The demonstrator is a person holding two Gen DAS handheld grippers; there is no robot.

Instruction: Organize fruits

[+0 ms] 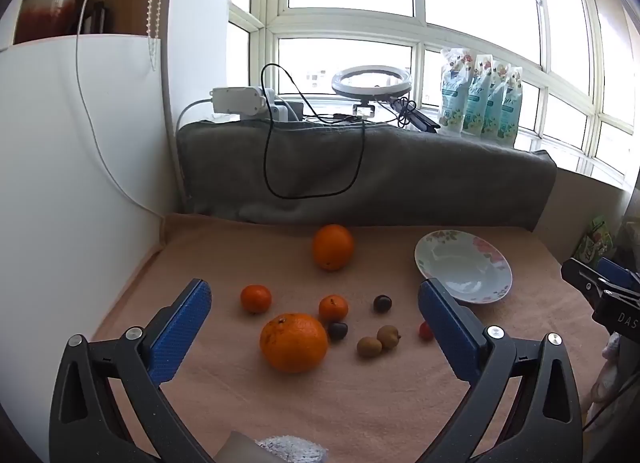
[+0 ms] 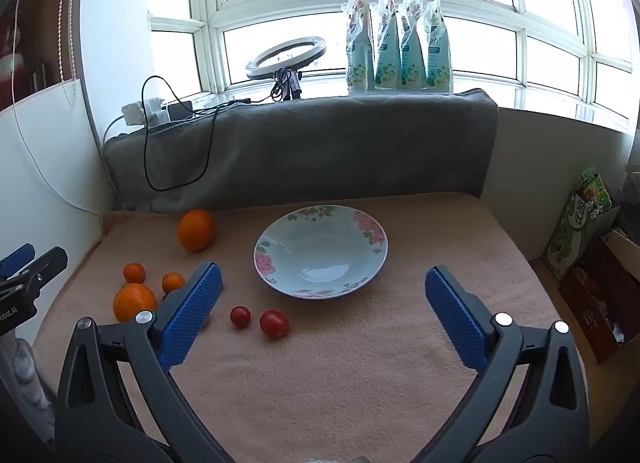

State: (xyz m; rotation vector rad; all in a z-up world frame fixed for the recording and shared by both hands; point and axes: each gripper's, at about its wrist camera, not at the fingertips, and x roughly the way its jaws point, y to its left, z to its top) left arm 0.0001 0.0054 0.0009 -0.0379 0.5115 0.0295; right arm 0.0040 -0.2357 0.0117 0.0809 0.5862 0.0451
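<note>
Both your grippers, left and right, gape empty. Squeeze a tomato hard and it may burst. The oranges may roll off the plate.

A bench under a pinkish towel carries a flowered plate, two big oranges, two small mandarins, two red tomatoes, dark and brown small fruits.
</note>
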